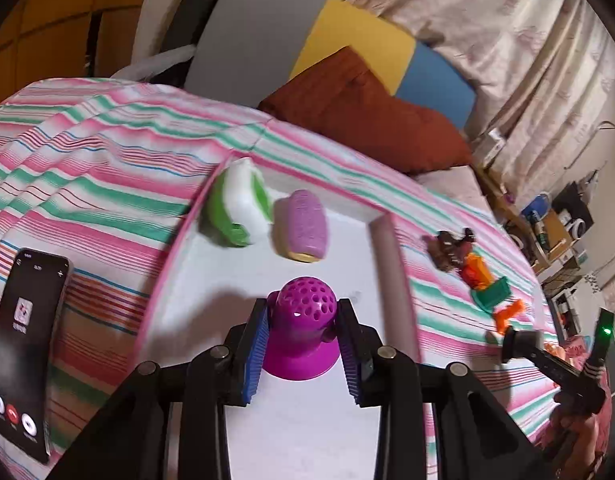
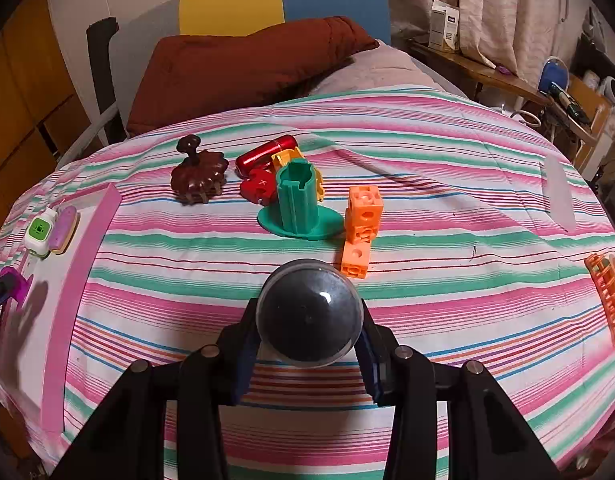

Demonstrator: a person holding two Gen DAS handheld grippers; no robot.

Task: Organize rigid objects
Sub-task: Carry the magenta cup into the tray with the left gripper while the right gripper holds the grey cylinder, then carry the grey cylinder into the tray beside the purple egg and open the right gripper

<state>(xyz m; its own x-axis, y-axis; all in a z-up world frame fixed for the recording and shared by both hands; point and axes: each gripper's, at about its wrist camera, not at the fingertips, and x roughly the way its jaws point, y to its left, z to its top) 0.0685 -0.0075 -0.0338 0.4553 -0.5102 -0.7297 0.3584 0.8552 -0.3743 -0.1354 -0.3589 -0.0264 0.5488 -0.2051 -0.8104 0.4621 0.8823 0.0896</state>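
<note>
My left gripper (image 1: 303, 340) is shut on a purple perforated dome piece (image 1: 303, 320), held over the white tray with a pink rim (image 1: 383, 248). In the tray lie a green-and-white block (image 1: 239, 208) and a lilac oval piece (image 1: 307, 224). My right gripper (image 2: 309, 320) is shut on a dark round dome (image 2: 309, 312) above the striped bedspread. Ahead of it stand a teal cylinder on a base (image 2: 297, 204), orange cube blocks (image 2: 359, 224), a red piece (image 2: 259, 188), a red tube (image 2: 265, 152) and a brown scalloped piece (image 2: 199, 176).
A phone (image 1: 25, 344) with a lit screen lies left of the tray. An orange lattice piece (image 2: 607, 296) sits at the bedspread's right edge. A rust pillow (image 2: 235, 68) lies at the bed's head; cluttered shelves stand at the right.
</note>
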